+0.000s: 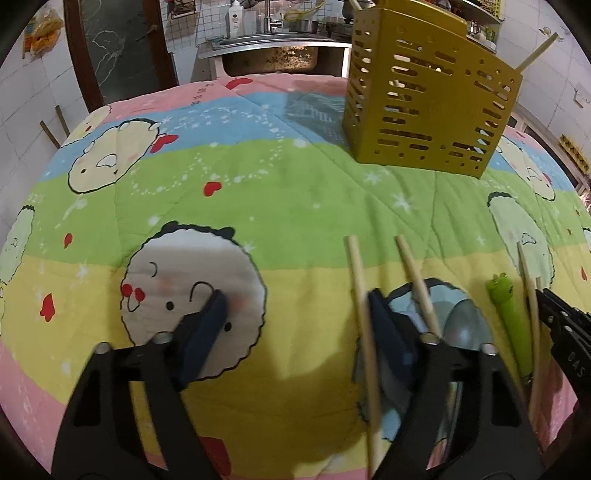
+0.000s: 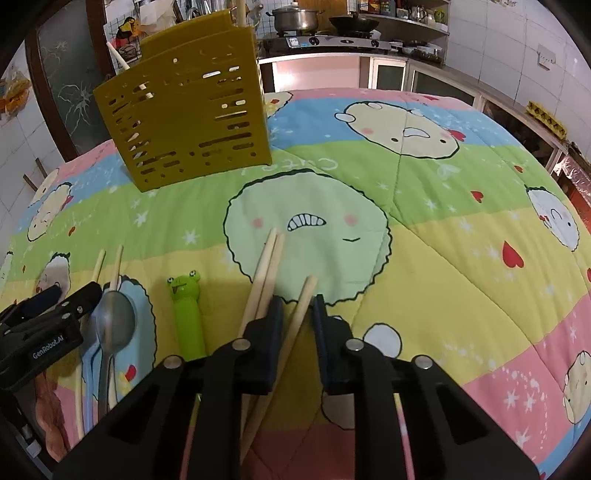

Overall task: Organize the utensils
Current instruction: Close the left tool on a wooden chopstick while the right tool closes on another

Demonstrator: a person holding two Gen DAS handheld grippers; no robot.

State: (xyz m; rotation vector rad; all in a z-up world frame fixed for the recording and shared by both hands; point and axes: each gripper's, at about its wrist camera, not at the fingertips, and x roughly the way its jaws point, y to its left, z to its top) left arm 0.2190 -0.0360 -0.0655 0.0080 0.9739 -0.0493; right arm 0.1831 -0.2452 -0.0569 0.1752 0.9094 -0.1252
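Observation:
A mustard slotted utensil holder (image 1: 424, 103) (image 2: 184, 118) stands upright at the far side of the quilt, with chopsticks poking out of its top. My left gripper (image 1: 295, 325) is open wide. One wooden chopstick (image 1: 364, 314) lies along the inner side of its right finger, and a second chopstick (image 1: 417, 280) and a metal spoon (image 1: 465, 325) (image 2: 114, 317) lie just right of it. A green frog-handled utensil (image 1: 511, 314) (image 2: 186, 314) lies between the grippers. My right gripper (image 2: 297, 310) stands narrow around a single chopstick (image 2: 304, 299), with a gap still showing beside it. A pair of chopsticks (image 2: 266, 269) lies under its left finger.
A cartoon-print quilt (image 2: 443, 229) covers the whole table. Behind it are a steel sink (image 1: 273, 55), a stove with a pot (image 2: 295, 18) and tiled walls. A dark door (image 1: 122, 48) stands at the back left. The quilt to the right of my right gripper is bare.

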